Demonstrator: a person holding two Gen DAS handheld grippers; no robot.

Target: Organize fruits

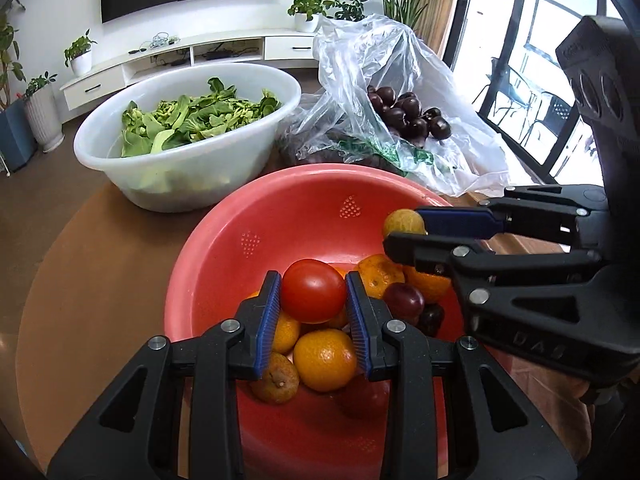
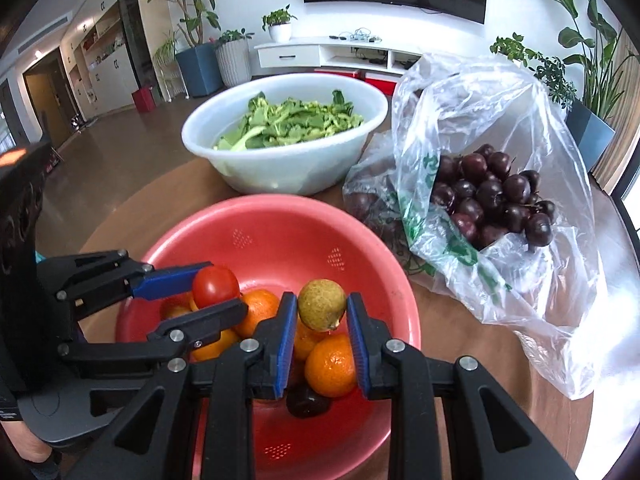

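Observation:
My left gripper [image 1: 313, 296] is shut on a red tomato [image 1: 313, 290], held above the red colander bowl [image 1: 256, 216]. My right gripper [image 2: 322, 312] is shut on a small yellow-green round fruit [image 2: 322, 310], also over the red bowl [image 2: 280, 220]. In the left wrist view the right gripper [image 1: 404, 229] comes in from the right with that fruit [image 1: 402, 222]. The right wrist view shows the left gripper [image 2: 218, 290] at the left, clamped on the tomato [image 2: 216, 286]. Several oranges [image 1: 325, 358] and dark plums [image 1: 404, 300] lie in the bowl.
A white basin of leafy greens [image 1: 188, 120] stands behind the red bowl. At the right, an open plastic bag [image 2: 500, 152] holds several dark plums [image 2: 496, 196]. All rest on a round brown table [image 1: 80, 260]. Behind are a TV cabinet and potted plants.

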